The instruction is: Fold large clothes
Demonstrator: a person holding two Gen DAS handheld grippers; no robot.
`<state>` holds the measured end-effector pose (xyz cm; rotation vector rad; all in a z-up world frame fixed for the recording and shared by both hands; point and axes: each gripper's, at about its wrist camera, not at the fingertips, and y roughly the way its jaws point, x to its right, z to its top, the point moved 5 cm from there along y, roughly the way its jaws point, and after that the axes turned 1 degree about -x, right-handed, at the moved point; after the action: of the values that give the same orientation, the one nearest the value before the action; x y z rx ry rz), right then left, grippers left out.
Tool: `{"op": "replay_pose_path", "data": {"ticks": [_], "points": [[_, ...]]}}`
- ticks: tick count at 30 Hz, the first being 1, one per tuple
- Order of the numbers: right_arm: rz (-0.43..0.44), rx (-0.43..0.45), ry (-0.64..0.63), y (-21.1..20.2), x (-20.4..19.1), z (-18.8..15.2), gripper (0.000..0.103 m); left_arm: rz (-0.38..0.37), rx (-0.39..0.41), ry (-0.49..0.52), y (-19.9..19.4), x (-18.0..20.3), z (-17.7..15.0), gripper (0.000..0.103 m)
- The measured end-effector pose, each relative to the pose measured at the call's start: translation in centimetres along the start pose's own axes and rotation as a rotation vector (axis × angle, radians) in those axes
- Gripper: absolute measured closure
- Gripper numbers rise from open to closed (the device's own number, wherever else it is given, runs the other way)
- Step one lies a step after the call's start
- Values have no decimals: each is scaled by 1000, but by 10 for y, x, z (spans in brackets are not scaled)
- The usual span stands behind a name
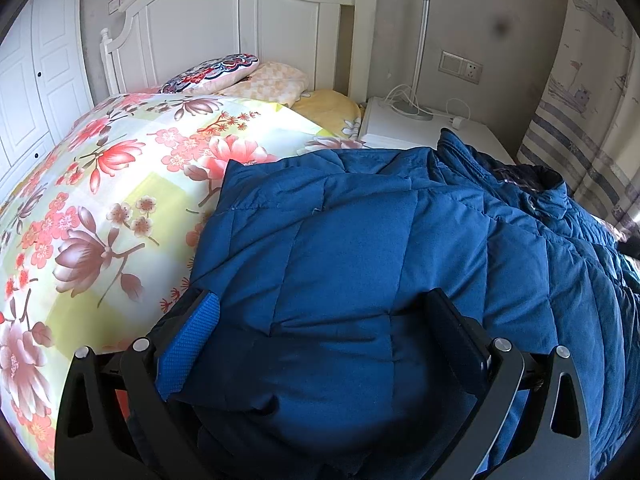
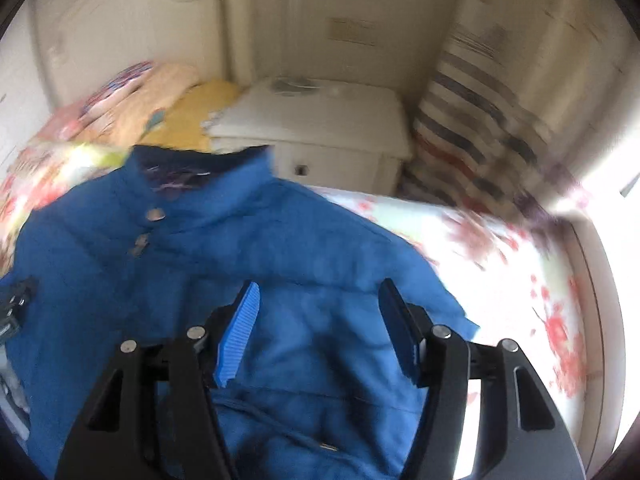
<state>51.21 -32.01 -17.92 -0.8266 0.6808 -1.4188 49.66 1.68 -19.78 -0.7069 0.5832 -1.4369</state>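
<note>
Plainly, the left gripper point(image 1: 320, 312) is clamped on a thick fold of the blue quilted jacket point(image 1: 360, 240), bunched between its 2 fingers; the right gripper point(image 2: 318, 312) hangs released above that jacket, which spreads ahead of both across the floral bedspread point(image 1: 120, 184)

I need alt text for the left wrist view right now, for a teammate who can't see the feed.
The left gripper has a thick bunch of a blue quilted jacket between its fingers, on a bed with a floral cover. Behind are pillows, a white headboard and a white nightstand with a lamp.
</note>
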Motion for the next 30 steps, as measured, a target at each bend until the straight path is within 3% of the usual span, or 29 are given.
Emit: {"op": "replay_pose_path", "data": {"ticks": [2, 6, 8, 11, 14, 18, 22, 30], "points": [[-14, -102, -69, 27, -15, -9, 40, -2, 1, -2, 0, 0, 0, 4], [-36, -89, 9, 18, -5, -9, 36, -3, 2, -5, -1, 0, 0, 4], [-85, -9, 22, -7, -6, -5, 36, -3, 2, -6, -1, 0, 0, 4], [-22, 141, 7, -55, -33, -14, 32, -2, 3, -6, -1, 0, 0, 4], [17, 167, -82, -71, -75, -41, 28, -3, 3, -6, -1, 0, 0, 4], [-45, 108, -121, -41, -101, -72, 23, -3, 4, -7, -1, 0, 0, 4], [-52, 155, -106, -24, -101, -78, 20, -4, 3, -8, -1, 1, 0, 4], [33, 136, -54, -24, -92, -80, 18, -9, -6, -7, -2, 2, 0, 4]]}}
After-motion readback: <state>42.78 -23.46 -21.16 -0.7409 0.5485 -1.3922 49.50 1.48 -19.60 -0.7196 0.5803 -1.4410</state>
